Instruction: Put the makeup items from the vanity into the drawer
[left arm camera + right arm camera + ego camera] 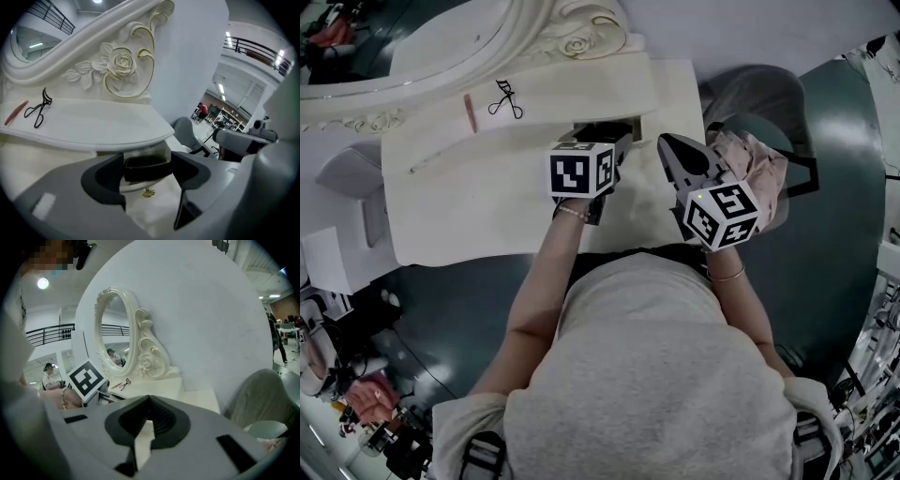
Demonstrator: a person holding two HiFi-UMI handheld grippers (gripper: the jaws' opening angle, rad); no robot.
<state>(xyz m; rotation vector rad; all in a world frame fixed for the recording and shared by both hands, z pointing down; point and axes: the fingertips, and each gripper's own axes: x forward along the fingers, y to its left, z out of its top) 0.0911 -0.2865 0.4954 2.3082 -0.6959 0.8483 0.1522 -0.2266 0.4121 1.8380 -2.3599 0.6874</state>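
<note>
On the white vanity's (pixel 487 206) raised shelf lie a black eyelash curler (pixel 506 98) (pixel 40 110) and a thin pink stick (pixel 470 112) (pixel 15 113). A slim pale stick (pixel 441 157) lies on the lower top. My left gripper (pixel 607 141) (pixel 147 171) stands open, its jaws on either side of a small dark open drawer (pixel 146 165) with a gold knob (pixel 148 192) under the shelf's right end. To its right, my right gripper (pixel 670 142) (pixel 150 401) hovers above the tabletop, shut and empty.
An ornate white oval mirror (pixel 412 37) (pixel 115 333) rises at the back left of the vanity. A grey chair (pixel 759 94) (pixel 262 399) with pink cloth (pixel 755 164) on it stands at the right. Clutter lies on the dark floor at lower left.
</note>
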